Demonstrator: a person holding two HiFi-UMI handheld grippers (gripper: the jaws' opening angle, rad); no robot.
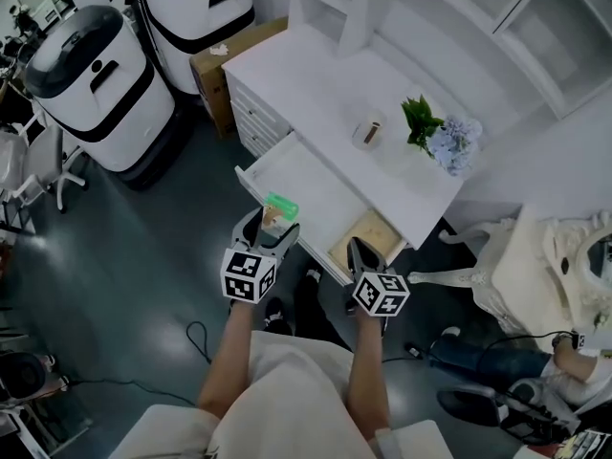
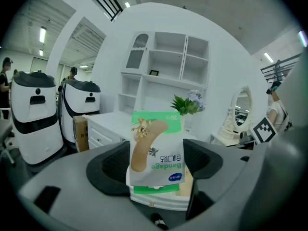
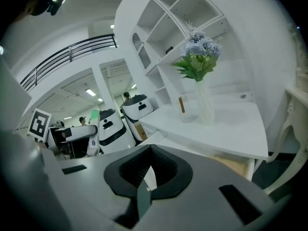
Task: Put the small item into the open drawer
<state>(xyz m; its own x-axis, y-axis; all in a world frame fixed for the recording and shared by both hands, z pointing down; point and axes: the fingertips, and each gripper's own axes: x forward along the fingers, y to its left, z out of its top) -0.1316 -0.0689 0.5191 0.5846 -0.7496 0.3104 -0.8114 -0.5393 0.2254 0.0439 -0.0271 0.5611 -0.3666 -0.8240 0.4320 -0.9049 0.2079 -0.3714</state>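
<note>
My left gripper (image 1: 267, 221) clamps the bandage packet (image 2: 156, 148) at the open drawer's (image 1: 316, 189) front edge, ready for dropping; my right gripper (image 1: 363, 253) idles closed, empty.

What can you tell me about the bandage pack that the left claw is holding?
The bandage pack is a small flat carton, white with green bands, printed with a tan sticking plaster and the word Bandage, upside down in the left gripper view. The left claw pinches its lower part from both sides, and the rest sticks out past the tips. Nothing else touches it. In the head view it hangs over the near part of the open drawer, not yet set down.
</note>
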